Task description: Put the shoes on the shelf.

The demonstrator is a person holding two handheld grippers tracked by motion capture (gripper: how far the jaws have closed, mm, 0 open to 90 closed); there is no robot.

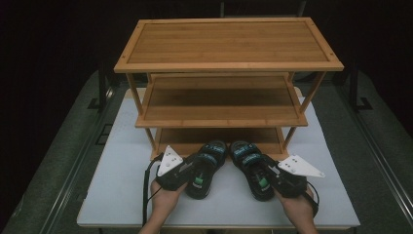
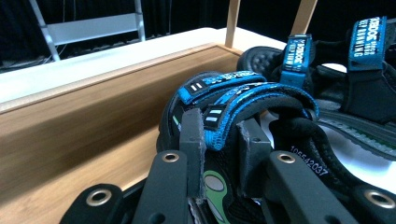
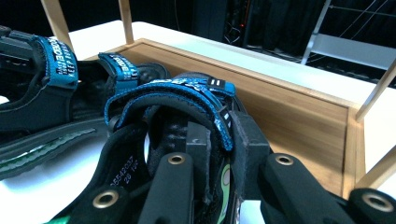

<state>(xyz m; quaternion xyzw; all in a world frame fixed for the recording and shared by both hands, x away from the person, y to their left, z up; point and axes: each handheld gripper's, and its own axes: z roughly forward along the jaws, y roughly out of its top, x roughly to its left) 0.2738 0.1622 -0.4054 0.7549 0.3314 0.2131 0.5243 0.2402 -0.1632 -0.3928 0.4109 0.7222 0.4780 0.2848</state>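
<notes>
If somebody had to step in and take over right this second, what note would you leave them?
Left gripper: shut on the blue strap of the left sandal.
Right gripper: shut on the strap of the right sandal.
Where things are: both sandals sit side by side on the white table, toes at the front edge of the wooden rack's bottom shelf.
Done: both sandals gripped.
Left: probably slide them onto the bottom shelf, then let go.
</notes>
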